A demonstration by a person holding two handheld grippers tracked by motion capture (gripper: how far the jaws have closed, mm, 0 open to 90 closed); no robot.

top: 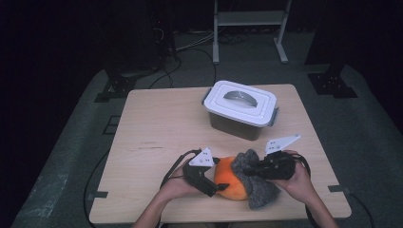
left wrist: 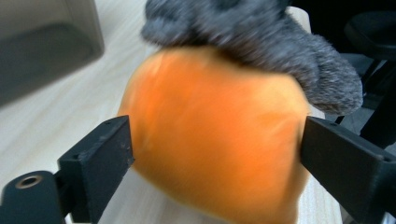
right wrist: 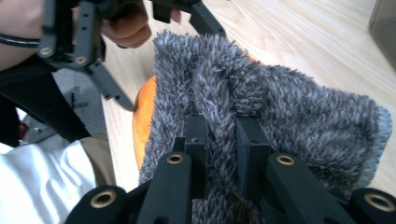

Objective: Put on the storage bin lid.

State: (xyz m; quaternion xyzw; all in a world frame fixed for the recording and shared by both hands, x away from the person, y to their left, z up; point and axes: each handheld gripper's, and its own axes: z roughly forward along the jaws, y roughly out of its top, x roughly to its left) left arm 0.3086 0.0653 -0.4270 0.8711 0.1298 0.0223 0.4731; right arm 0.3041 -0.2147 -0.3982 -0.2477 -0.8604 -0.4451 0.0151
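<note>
— Orange ball (left wrist: 210,140), where is it against the jaws?
— Between the left gripper's (left wrist: 215,158) jaws, which stand apart at its flanks; whether the pads touch it I cannot tell. A grey fuzzy cloth (right wrist: 280,107) drapes over it, and the right gripper (right wrist: 222,140) is clamped on a fold.
— Underneath?
— A light wooden table (top: 157,123), near its front edge; a lidded white box (top: 241,108) sits farther back, dark room around.

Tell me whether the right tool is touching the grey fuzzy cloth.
Touching. In the right gripper view, the right tool has its two black jaws shut on a pinched fold of the grey fuzzy cloth, with pile bulging out on both sides.
</note>
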